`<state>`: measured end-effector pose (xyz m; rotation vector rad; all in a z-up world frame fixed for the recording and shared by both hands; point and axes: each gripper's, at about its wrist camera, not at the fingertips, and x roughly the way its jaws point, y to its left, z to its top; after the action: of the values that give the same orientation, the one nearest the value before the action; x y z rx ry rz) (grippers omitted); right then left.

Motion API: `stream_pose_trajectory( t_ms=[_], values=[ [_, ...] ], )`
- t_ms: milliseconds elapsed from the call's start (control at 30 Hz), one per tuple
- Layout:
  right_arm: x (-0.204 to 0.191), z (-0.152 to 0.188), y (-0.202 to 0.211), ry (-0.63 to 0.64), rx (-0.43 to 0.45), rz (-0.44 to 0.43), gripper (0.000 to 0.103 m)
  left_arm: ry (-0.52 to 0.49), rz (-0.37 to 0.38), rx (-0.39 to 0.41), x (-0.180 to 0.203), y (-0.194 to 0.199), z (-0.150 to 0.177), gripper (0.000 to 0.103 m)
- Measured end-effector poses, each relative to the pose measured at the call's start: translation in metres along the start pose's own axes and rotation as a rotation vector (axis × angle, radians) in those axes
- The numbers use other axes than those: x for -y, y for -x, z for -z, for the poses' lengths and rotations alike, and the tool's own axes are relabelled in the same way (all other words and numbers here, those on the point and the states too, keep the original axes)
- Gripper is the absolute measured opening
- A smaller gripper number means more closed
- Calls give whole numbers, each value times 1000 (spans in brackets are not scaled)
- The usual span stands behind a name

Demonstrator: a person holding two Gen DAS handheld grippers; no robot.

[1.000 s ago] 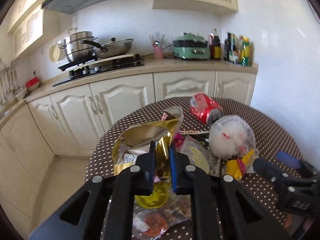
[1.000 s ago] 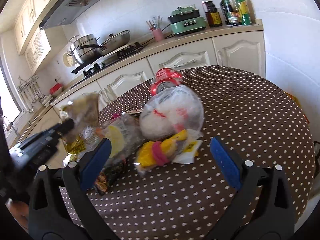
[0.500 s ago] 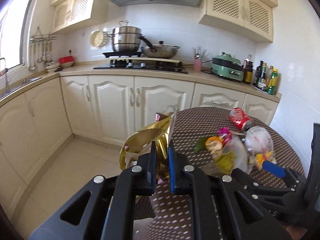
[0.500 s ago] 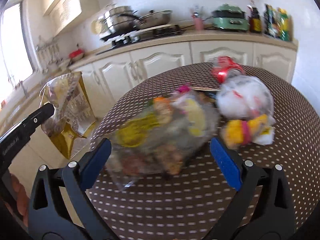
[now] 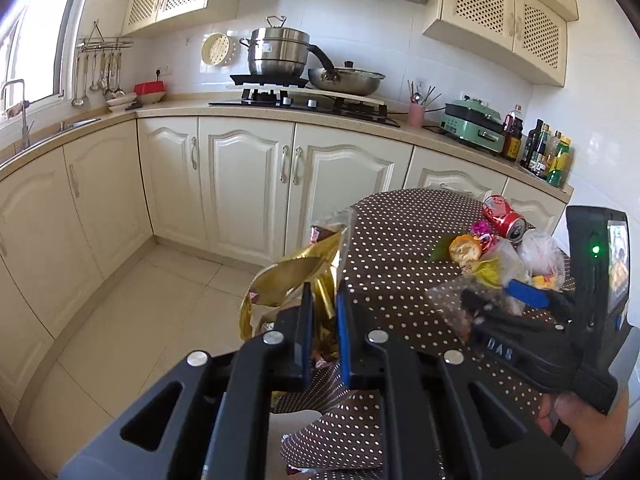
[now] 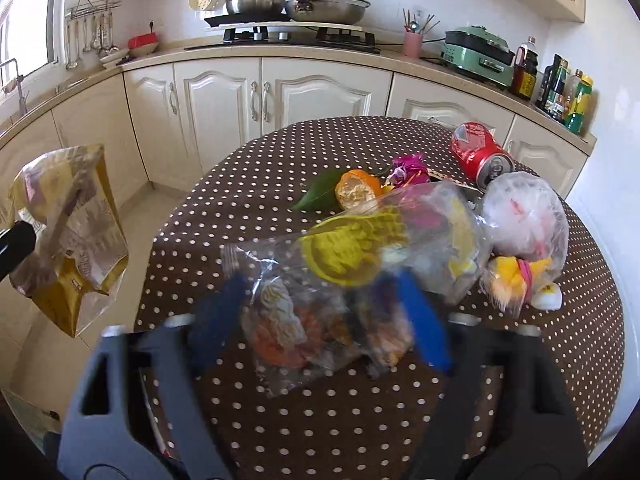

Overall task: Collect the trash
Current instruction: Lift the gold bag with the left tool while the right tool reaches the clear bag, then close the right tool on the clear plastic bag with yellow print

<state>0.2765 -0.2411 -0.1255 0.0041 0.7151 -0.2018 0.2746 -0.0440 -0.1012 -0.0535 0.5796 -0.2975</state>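
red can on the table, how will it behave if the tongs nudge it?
The red can lies on its side on the dotted tablecloth, so it will probably roll. It looks dented, so likely empty and light. A clear bag beside it may stop it on that side.

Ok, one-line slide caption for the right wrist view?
Right gripper closing around a clear bag of scraps on the polka-dot table; gold snack bag held off its edge.

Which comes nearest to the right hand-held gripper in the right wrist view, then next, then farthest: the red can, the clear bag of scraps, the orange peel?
1. clear bag of scraps, between the right hand-held gripper fingers.
2. orange peel, mid-table, beyond the bag.
3. red can, far right, on its side.
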Motion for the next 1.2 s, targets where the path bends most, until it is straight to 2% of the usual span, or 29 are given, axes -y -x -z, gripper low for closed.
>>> stream_pose_trajectory(
  t_ms=[133, 200, 267, 467, 567, 600, 633, 667, 700, 833, 967, 1100, 1133, 1167, 1200],
  values=[
    [3, -2, 4, -6, 7, -37, 10, 3, 19, 3, -1, 4, 2, 10],
    [4, 1, 7, -8, 5, -67, 5, 4, 25, 7, -1, 8, 4, 10],
    [8, 3, 14, -26, 13, -101, 3, -2, 26, 11, 1, 11, 4, 10],
    [17, 10, 40, -59, 76, -131, 1, -3, 30, 14, 7, 20, 6, 10],
    [34, 11, 51, -154, 121, -168, 3, -4, 33, 21, 9, 24, 5, 10],
    [41, 11, 52, -184, 123, -150, 18, -6, 34, 24, 9, 26, 5, 10],
    [46, 12, 52, -214, 117, -122, 77, -7, 34, 27, 9, 28, 6, 11],
    [53, 13, 51, -258, 109, -99, 99, -9, 35, 29, 9, 29, 6, 11],
    [60, 15, 51, -302, 124, -96, 96, -10, 36, 30, 10, 30, 7, 11],
    [71, 14, 44, -360, 110, -93, 96, -16, 40, 26, 11, 27, 8, 11],
    [73, 4, 22, -398, 64, -90, 96, -22, 44, 23, 12, 23, 8, 11],
    [76, -3, -1, -467, 9, -130, 96, -26, 46, 16, 13, 18, 8, 11],
    [75, -3, -4, -464, 11, -143, 92, -27, 45, 13, 12, 16, 8, 11],
    [73, -4, -6, -457, 20, -146, 83, -28, 46, 9, 12, 14, 8, 11],
    [72, -5, -8, -450, 16, -142, 55, -29, 45, 6, 12, 13, 9, 11]
  ],
)
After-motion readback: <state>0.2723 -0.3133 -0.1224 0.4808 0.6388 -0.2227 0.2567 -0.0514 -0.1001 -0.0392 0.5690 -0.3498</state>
